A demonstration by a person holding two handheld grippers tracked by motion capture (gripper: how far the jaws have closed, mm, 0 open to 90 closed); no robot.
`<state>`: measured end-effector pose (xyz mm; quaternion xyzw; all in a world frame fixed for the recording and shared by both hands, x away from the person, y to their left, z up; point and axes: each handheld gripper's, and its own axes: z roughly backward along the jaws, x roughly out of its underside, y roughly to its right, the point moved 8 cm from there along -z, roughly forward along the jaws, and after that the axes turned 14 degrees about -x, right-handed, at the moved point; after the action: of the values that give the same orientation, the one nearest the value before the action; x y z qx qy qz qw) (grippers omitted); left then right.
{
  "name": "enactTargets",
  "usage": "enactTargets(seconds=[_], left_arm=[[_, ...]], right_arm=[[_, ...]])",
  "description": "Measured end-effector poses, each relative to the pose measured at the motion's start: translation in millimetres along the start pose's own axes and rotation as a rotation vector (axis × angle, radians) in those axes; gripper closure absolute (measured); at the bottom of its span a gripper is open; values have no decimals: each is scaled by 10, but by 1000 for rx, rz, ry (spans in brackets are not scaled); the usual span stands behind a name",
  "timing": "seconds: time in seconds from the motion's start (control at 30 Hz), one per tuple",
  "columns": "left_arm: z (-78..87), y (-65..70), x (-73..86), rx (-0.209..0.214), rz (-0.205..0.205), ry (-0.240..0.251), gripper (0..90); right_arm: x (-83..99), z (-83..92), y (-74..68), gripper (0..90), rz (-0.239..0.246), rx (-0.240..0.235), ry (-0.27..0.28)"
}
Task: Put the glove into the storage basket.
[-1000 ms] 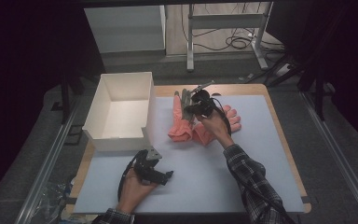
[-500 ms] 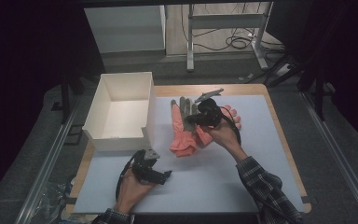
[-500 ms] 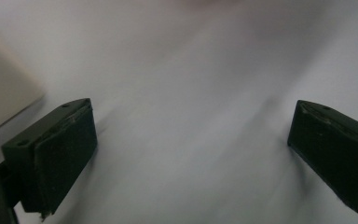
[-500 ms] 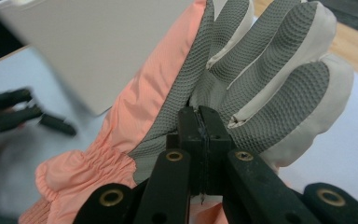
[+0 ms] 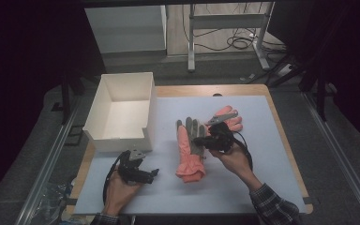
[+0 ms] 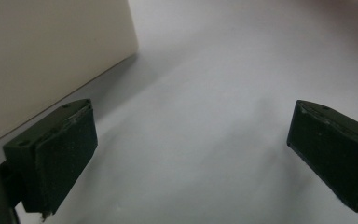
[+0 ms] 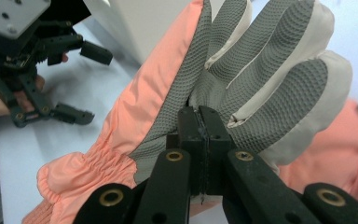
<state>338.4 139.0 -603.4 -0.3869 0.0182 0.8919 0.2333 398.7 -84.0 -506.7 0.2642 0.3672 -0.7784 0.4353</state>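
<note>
Glove (image 5: 189,150), salmon-pink with a grey textured palm and pale finger sides, lies palm up on the pale blue mat (image 5: 262,187) just right of the white box (image 5: 122,110), its gathered cuff toward the person, and a second pink glove (image 5: 229,121) lies close by on its right. Right gripper (image 5: 207,140) has its jaws clenched on the palm fabric at the base of the fingers. Left gripper (image 5: 153,173) rests near the box's front wall, jaws spread wide over bare mat with nothing between them.
</note>
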Motion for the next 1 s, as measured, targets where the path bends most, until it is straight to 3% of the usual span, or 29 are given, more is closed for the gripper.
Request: enactTargets(seconds=[0.17,0.23,0.47,0.57,0.63,0.73,0.9,1.0], left_arm=[[-48,5,35,17,11,-13,14],[-53,11,36,18,13,-14,11],[-55,11,37,20,16,-14,10],[-56,11,37,20,17,-14,10],[-56,11,38,20,17,-14,10],[-56,11,38,20,17,-14,10],[-57,11,38,20,16,-13,10],[-57,10,38,20,16,-13,10]], right_arm=[[213,-62,72,890,-34,7,5],[316,-106,134,889,-36,31,-17],[429,-176,191,871,-38,42,-27],[432,-180,187,806,-23,48,-31],[407,-158,176,698,-15,45,-30],[360,-95,179,626,8,75,-35],[278,87,267,580,3,112,-9],[243,217,390,580,-4,153,5]])
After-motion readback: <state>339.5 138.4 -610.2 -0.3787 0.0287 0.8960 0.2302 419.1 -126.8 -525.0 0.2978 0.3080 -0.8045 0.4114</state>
